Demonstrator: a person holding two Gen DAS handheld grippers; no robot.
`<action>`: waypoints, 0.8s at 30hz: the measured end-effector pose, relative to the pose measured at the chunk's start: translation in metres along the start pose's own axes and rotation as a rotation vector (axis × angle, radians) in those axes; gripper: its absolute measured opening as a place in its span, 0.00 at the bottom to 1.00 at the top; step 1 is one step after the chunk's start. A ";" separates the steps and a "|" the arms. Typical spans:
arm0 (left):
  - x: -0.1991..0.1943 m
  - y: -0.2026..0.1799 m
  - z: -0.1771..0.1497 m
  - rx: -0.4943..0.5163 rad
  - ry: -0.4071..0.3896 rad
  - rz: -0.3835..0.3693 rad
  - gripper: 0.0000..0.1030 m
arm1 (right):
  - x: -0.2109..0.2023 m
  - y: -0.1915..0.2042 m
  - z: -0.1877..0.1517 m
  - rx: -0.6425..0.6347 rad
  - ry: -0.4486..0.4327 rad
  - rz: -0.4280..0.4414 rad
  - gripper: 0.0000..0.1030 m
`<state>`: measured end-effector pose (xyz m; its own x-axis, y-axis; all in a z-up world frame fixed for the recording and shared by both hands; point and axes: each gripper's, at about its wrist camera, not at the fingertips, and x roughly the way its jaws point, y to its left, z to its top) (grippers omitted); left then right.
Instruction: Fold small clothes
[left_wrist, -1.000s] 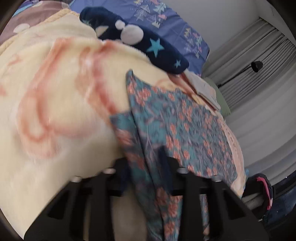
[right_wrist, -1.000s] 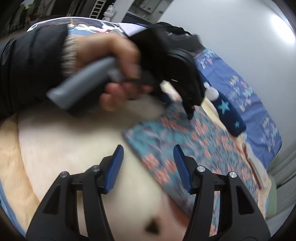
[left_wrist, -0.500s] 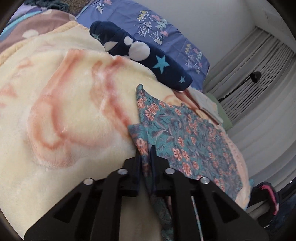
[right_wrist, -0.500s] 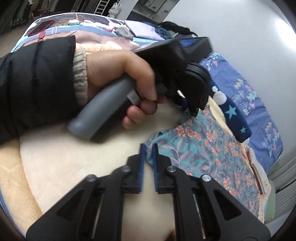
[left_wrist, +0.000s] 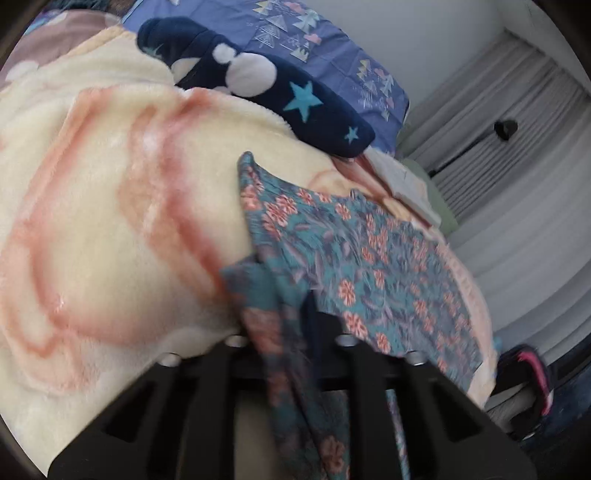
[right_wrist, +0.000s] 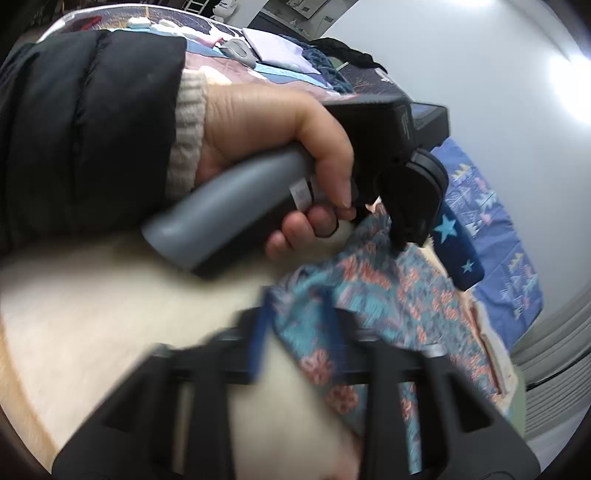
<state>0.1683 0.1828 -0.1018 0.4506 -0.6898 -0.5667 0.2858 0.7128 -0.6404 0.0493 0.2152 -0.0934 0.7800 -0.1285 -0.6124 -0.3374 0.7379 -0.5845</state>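
I am watching both tongs come to a grip on the same garment. Nearest to me, my right gripper (right_wrist: 295, 332), which stood wide a second ago over bare blanket, is now pinching the near corner of the teal cotton cloth with orange-pink flowers (right_wrist: 388, 295); its blue pads are blurred, but fabric is bunching between narrow jaws. My left gripper (left_wrist: 291, 325) was already nipping the neighbouring edge of that floral cloth and is now clamping tighter, with a fold of it draping down over the fingers. In the right wrist view I am seeing the person's hand (right_wrist: 266, 144) in a black puffer sleeve squeezing the grey handle of that left tool. The cloth itself is lying spread on the cream fleece blanket with pink swirls (left_wrist: 110, 221), its far half flat. Beyond it a navy plush item with white dots and blue stars (left_wrist: 280, 96) is resting untouched. With two edges secured, I judge the first fold is ready to start.
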 end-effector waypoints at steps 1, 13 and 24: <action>-0.003 0.003 -0.002 -0.016 -0.015 -0.017 0.06 | 0.000 0.000 -0.001 0.007 0.003 0.014 0.07; -0.009 0.005 -0.008 0.011 -0.030 -0.011 0.16 | -0.024 -0.006 -0.012 0.064 -0.045 0.049 0.31; -0.006 -0.001 -0.010 0.051 -0.021 0.041 0.17 | 0.002 -0.002 -0.002 0.046 0.003 -0.027 0.32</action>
<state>0.1571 0.1848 -0.1029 0.4806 -0.6574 -0.5803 0.3095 0.7464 -0.5892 0.0498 0.2124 -0.0946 0.7868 -0.1505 -0.5985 -0.2916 0.7640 -0.5756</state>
